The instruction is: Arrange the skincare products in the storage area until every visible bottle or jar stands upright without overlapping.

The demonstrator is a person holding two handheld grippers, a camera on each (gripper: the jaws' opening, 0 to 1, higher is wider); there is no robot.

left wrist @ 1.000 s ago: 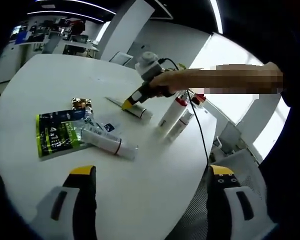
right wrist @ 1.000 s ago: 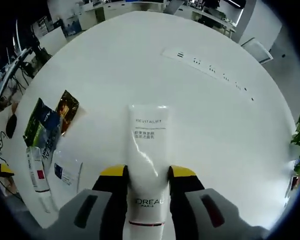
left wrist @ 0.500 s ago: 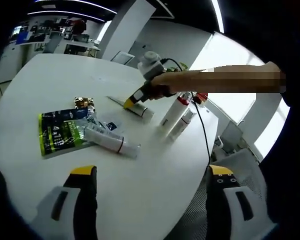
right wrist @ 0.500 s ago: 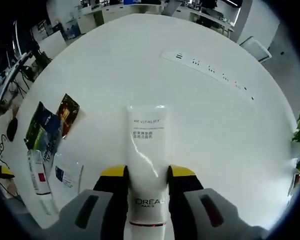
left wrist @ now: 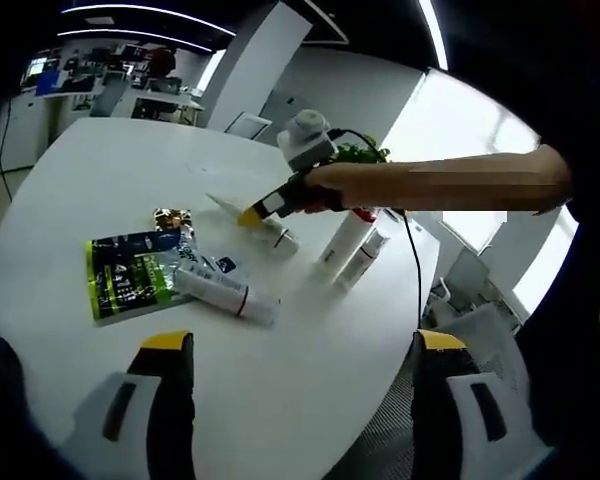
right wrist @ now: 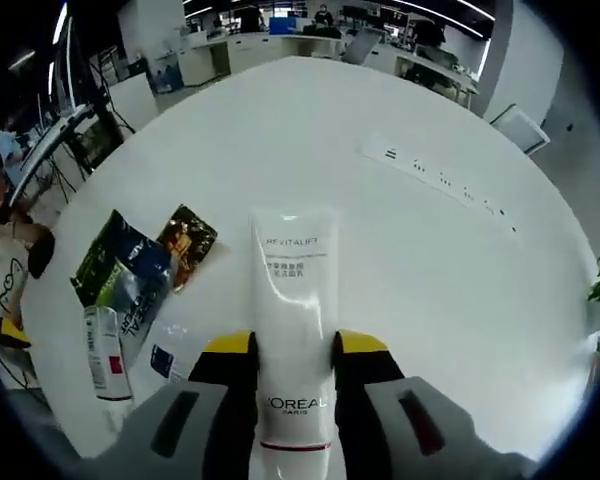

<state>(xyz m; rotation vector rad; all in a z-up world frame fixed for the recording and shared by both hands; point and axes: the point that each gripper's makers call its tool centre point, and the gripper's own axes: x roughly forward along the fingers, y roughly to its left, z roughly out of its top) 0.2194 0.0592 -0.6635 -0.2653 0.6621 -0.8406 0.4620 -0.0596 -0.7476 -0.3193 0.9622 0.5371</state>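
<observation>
My right gripper (right wrist: 295,345) is shut on a white L'Oreal tube (right wrist: 293,300), which points away from me over the white round table (right wrist: 410,290). In the left gripper view the same gripper (left wrist: 270,207) hangs from a person's arm and holds that tube (left wrist: 277,233) slanted, its far end low by the tabletop. Two white bottles with red caps (left wrist: 344,240) (left wrist: 366,256) stand upright just right of it. Another white tube (left wrist: 224,291) lies flat on the table. My left gripper (left wrist: 303,342) is open and holds nothing, near the table's edge.
A green and blue packet (left wrist: 130,283) (right wrist: 120,262), a gold sachet (left wrist: 170,218) (right wrist: 188,244) and a small white sachet (right wrist: 173,356) lie by the flat tube (right wrist: 101,348). A white power strip (right wrist: 440,182) runs across the far side. Desks and chairs stand beyond the table.
The right gripper has risen a little with the tube still in it, and its view now looks further across the table. The left gripper stays open and has hardly moved.
</observation>
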